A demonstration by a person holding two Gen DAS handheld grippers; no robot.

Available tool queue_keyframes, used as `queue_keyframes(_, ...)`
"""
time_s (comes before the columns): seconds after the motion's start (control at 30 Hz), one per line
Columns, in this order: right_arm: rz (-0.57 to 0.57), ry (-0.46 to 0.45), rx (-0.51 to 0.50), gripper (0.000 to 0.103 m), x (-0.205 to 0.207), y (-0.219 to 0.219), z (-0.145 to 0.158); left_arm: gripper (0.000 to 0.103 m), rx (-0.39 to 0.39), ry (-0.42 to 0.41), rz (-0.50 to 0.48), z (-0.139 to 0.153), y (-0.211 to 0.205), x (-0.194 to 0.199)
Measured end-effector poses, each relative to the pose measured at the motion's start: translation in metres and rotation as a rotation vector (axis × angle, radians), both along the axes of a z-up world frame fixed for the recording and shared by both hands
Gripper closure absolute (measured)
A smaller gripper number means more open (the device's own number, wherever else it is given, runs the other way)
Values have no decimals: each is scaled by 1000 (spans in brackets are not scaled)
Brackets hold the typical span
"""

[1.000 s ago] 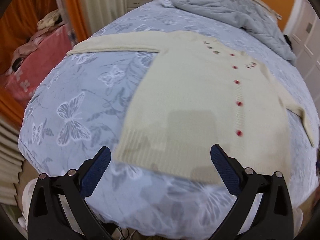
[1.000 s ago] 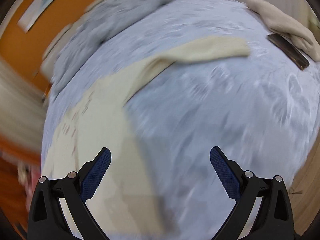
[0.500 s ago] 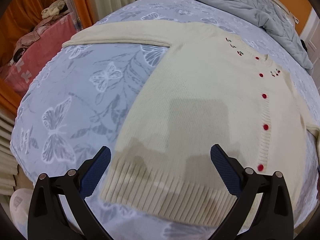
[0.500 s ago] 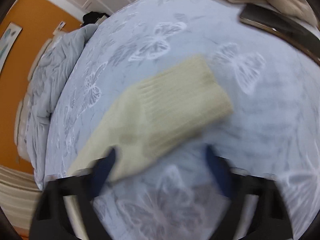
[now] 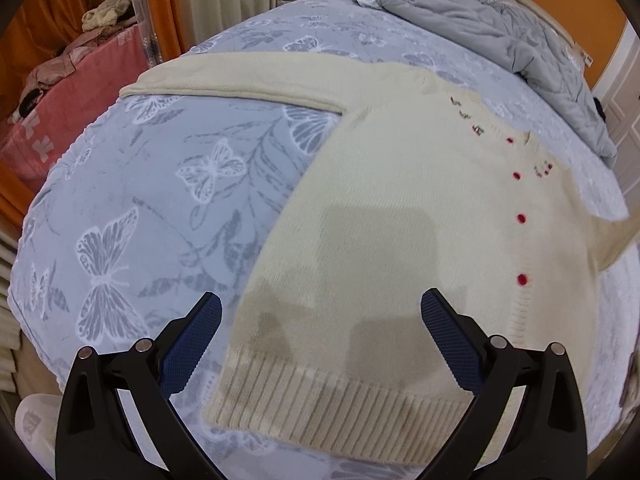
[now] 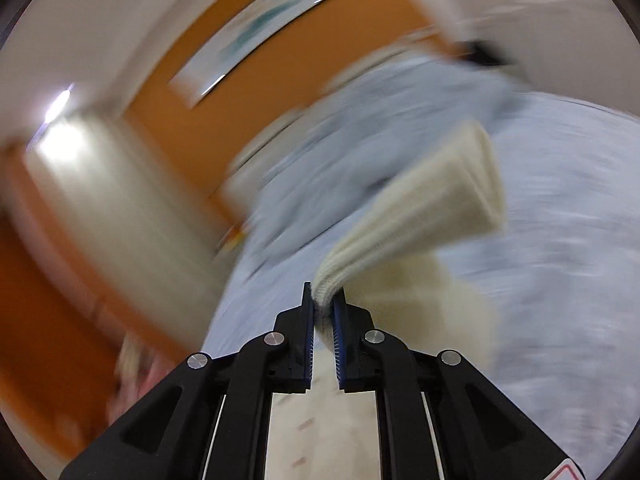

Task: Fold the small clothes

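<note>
Closing right gripper (image 6: pixel 324 304) fingers pinch the cardigan's (image 5: pixel 400 216) sleeve cuff (image 6: pixel 440 208); left gripper (image 5: pixel 320 320) fingers gape wide, empty, over its hem.

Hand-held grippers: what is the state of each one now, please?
Left hand-held gripper: open, empty, above the cardigan.
Right hand-held gripper: closing on the sleeve cuff.

Cream cardigan (image 5: pixel 384 216) with red buttons (image 5: pixel 521 218), pale blue butterfly-print bedspread (image 5: pixel 160 200), grey quilt (image 5: pixel 500 36), orange wall (image 6: pixel 248 92)
</note>
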State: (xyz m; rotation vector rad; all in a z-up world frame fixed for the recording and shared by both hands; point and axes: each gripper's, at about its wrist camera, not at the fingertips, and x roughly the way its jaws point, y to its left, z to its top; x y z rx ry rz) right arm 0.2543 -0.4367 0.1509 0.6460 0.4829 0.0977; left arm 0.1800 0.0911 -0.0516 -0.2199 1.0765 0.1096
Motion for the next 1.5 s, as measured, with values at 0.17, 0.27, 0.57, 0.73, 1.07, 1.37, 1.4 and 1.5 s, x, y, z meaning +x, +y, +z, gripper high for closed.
queue_keyframes(0.17,303,239,-120,84,74,160,-82,5,-87,-18,-32,15,-1,22)
queue_keyframes(0.27,294,310,-166,80,66,175,-116,5,-149,-30,-65,21,-7,47)
queue_keyframes(0.57,-50,469,-185,42,-17,61,-177,5,-222,-7,-131,-6,-68,167)
queue_keyframes(0.73,-129,531,-49,42,-9,8,-217,6,-276,69,-56,-40,-103,226)
queue_keyframes(1.07,-150,399,-83,47,0,23,-210,97,-200,-33,-131,-8,-118,241)
queue_keyframes(1.37,-32,466,63,45,6,42,-240,97,-179,-57,-159,-6,-112,235)
queue_keyframes(1.4,-34,452,84,45,7,40,-236,97,-178,-77,-161,-1,-110,233)
queue_keyframes(1.5,-60,473,114,49,11,32,-244,97,-148,-74,-165,-3,-110,233)
